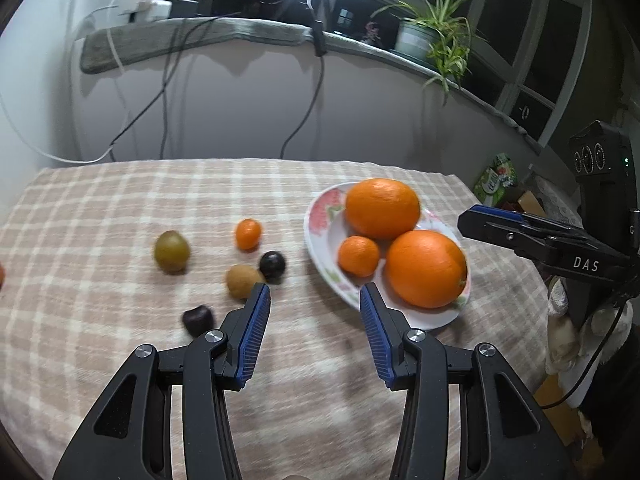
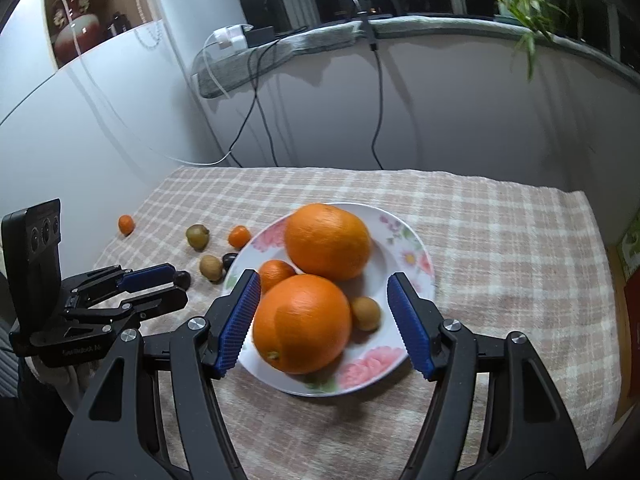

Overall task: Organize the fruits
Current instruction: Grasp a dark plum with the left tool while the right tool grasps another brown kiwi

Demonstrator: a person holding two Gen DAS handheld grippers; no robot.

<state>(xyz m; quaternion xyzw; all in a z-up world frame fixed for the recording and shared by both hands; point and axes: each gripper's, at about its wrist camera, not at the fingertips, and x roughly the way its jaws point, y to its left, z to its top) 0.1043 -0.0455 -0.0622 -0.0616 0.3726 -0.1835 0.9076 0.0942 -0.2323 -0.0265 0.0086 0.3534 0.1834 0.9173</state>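
In front of me is a table covered with a beige and white checked cloth (image 1: 120, 200). On this cloth stands a white plate with pink flowers (image 2: 404, 240). Beside the plate lie a small orange mandarin (image 1: 248, 233), a green-brown kiwi (image 1: 171, 251), a second brown kiwi (image 1: 242, 281), a dark round plum (image 1: 272, 265) and one dark red fruit (image 1: 197, 320).

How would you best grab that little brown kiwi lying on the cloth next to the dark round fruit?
Grip the kiwi across its narrow middle, coming from above with the open left gripper. It is egg-shaped, and the dark fruit crowds its far right side, so close from the freer sides.
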